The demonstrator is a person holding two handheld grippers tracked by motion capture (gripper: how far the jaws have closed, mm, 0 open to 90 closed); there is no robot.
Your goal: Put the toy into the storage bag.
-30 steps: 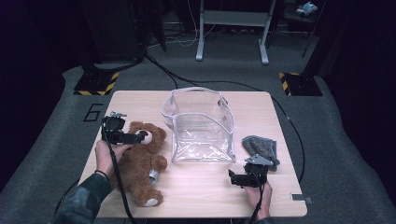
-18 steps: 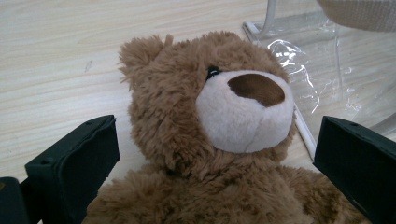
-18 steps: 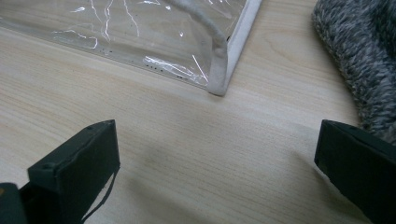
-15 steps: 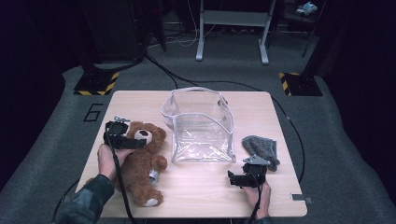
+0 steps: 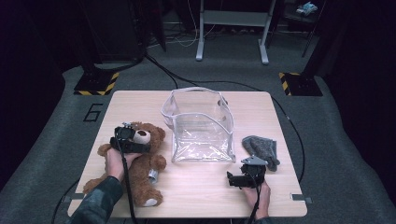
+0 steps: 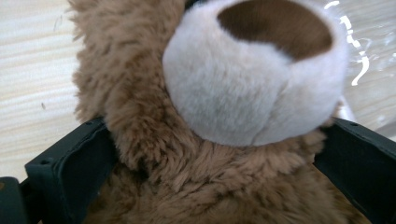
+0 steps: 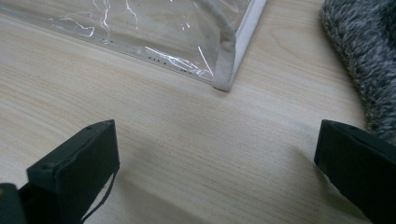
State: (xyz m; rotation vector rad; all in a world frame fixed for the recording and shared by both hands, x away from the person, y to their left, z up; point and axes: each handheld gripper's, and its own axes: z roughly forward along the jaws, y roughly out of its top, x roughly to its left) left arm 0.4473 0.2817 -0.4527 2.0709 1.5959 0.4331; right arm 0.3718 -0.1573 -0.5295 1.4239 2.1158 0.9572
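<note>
where the teddy bear point(image 5: 135, 161) lies on its back at the left of the wooden surface point(image 5: 196, 186), the left gripper point(image 5: 133, 140) sits over its head, jaws spread wide w/ the head & pale muzzle point(image 6: 254, 79) between them, fur touching both jaws in the left gripper view, not squeezed. the bear is just left of the clear plastic bag point(image 5: 201, 123), which stands open mid-surface. right gripper point(image 5: 236, 179) rests low near the front edge, jaws released & apart over bare wood, holding nothing; the bag's corner point(image 7: 226, 81) is ahead of it, a grey knit cloth point(image 5: 261, 149) just beside it on the right.
</note>
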